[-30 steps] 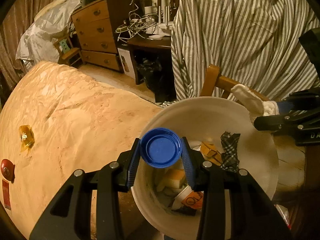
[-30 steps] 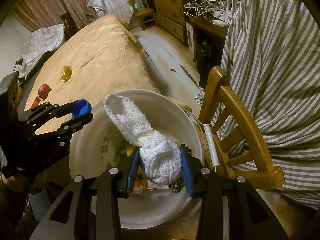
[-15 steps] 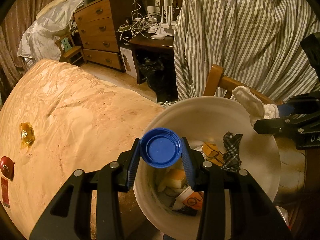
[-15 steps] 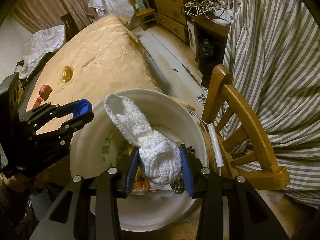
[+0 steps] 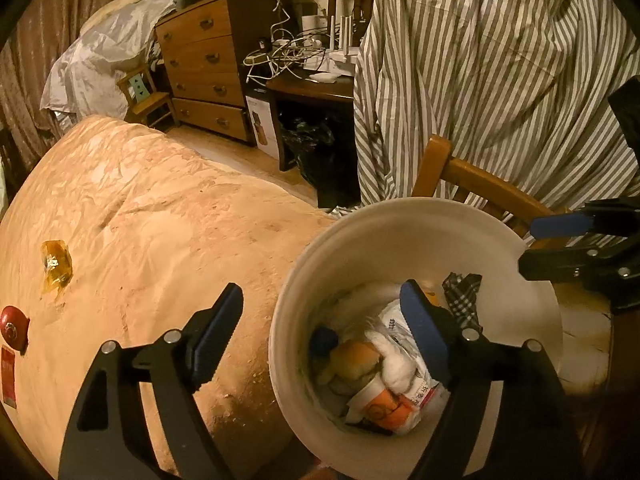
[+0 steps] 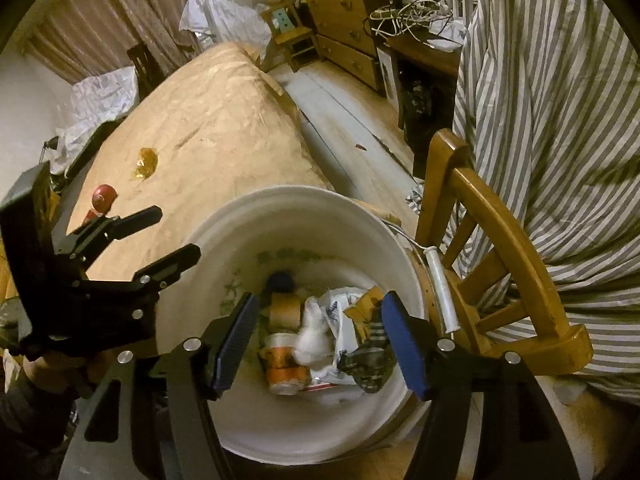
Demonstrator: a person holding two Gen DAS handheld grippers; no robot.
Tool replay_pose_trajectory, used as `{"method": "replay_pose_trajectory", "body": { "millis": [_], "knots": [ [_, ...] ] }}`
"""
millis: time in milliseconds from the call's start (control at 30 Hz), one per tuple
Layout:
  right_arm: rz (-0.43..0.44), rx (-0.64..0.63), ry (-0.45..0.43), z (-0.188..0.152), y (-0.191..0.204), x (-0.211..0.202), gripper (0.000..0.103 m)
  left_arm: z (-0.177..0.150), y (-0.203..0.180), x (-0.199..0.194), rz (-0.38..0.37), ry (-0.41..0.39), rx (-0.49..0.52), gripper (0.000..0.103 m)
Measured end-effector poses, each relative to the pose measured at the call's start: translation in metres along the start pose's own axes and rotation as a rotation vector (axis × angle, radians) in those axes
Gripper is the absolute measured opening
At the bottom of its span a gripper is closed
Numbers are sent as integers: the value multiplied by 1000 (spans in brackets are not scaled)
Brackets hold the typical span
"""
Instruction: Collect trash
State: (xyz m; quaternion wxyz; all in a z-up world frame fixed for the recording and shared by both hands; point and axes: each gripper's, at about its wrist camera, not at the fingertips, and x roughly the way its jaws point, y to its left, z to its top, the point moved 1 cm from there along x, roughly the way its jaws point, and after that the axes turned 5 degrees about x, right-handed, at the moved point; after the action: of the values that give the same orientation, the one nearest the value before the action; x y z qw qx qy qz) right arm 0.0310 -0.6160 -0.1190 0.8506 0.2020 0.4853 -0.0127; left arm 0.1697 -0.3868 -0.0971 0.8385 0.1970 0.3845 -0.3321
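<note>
The left gripper point(image 5: 320, 320) has its 2 jaws spread wide with nothing between them; 0.5 s ago they clamped a blue cap. That cap point(image 5: 324, 339) now lies inside the white bucket point(image 5: 400, 210), near the left inner wall, among the other trash. The left jaw hangs over the tan table cover point(image 5: 160, 220), the right jaw over the bucket's mouth.

The right gripper point(image 6: 318, 328) is also spread open and empty above the bucket; 0.5 s ago it pinched a white cloth. The cloth point(image 6: 310, 334) now sits in the bucket, a pale wad between a brown tape roll point(image 6: 285, 312) and a crumpled printed wrapper point(image 6: 340, 320). An orange-and-white cup point(image 6: 282, 368) lies on its side just below them, and a dark checked scrap point(image 6: 370, 364) rests to the right. In the right view the cap point(image 6: 280, 280) shows as a dark blue disc above the tape roll.

Both grippers hover close to the bucket rim, roughly where they were 0.5 s ago.

On the table cover, well apart from the bucket, lie an amber wrapper point(image 5: 56, 266) and a red round object point(image 5: 14, 326). A wooden chair point(image 6: 500, 240) stands just beside the bucket, with a striped cloth point(image 5: 480, 80) draped behind it.
</note>
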Motion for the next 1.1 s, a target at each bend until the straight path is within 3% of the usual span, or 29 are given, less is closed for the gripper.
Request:
{"method": "replay_pose_trajectory", "body": {
  "millis": [100, 200, 267, 400, 600, 733, 1100],
  "knots": [
    [18, -4, -56, -7, 9, -19, 75, -3, 3, -12, 6, -27, -4, 84],
    [14, -28, -173, -24, 24, -53, 83, -12, 8, -41, -3, -85, -14, 92],
    [-38, -80, -279, -42, 42, -80, 88, -20, 11, -64, 1, -135, -19, 97],
    [-82, -150, -435, -80, 73, -121, 98, -40, 22, -113, 19, -238, -53, 97],
    [-159, -208, -600, -139, 105, -158, 98, -71, 33, -170, 70, -352, -112, 97],
    [-189, -199, -640, -175, 112, -168, 98, -92, 32, -196, 90, -413, -142, 97],
    [-178, -124, -641, -229, 103, -174, 98, -129, 6, -213, 60, -414, -109, 98]
  ]
}}
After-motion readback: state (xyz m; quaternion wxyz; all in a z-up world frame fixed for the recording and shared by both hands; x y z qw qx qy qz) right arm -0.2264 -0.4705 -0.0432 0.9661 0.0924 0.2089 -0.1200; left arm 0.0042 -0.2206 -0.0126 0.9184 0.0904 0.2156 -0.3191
